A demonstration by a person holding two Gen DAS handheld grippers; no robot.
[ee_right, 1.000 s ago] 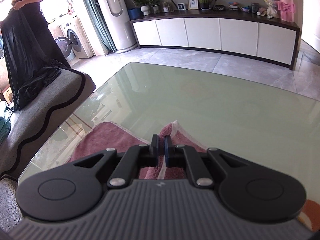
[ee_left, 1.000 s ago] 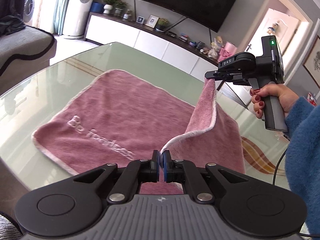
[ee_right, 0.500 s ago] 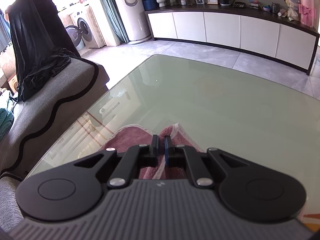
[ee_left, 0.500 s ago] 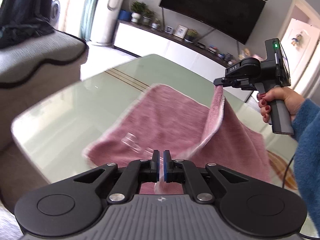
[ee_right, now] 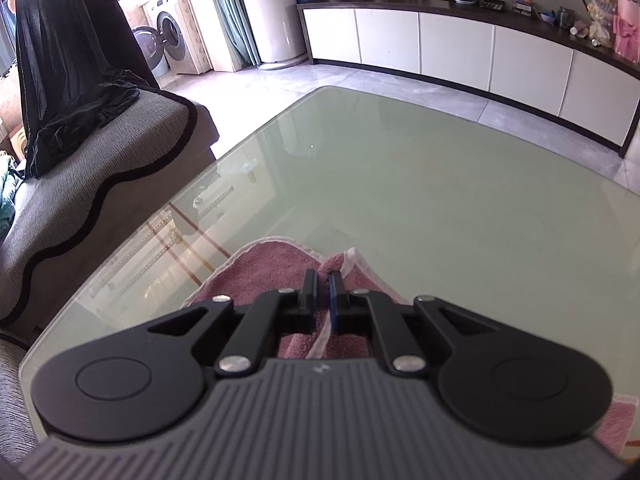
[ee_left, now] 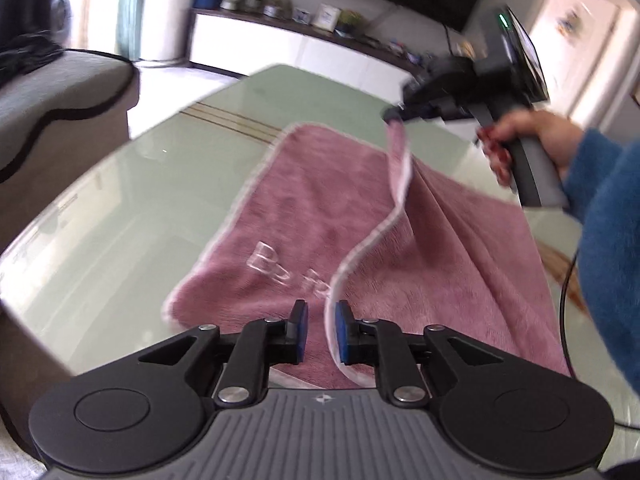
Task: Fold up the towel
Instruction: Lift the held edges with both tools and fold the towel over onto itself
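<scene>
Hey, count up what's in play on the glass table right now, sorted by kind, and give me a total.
Towels: 1, the pink towel
Grippers: 2, the left gripper and the right gripper
Tables: 1, the glass table
Total: 4

The left hand-held gripper (ee_left: 321, 330) points toward 12 o'clock in its own view, low and nearly level. Its two fingers stand apart with a clear gap between the blue pads (ee_left: 301, 333); the white hem of the towel (ee_left: 320, 204) runs through this gap and touches the right pad. The right hand-held gripper (ee_right: 322, 300) is raised at about 2 o'clock in the left view, tilted down toward 8 o'clock. Its fingers are almost together and pinch a towel corner. The right hand (ee_left: 532, 140) wraps around the grey handle, and a blue sleeve (ee_left: 612, 240) covers the forearm at 3 o'clock.
</scene>
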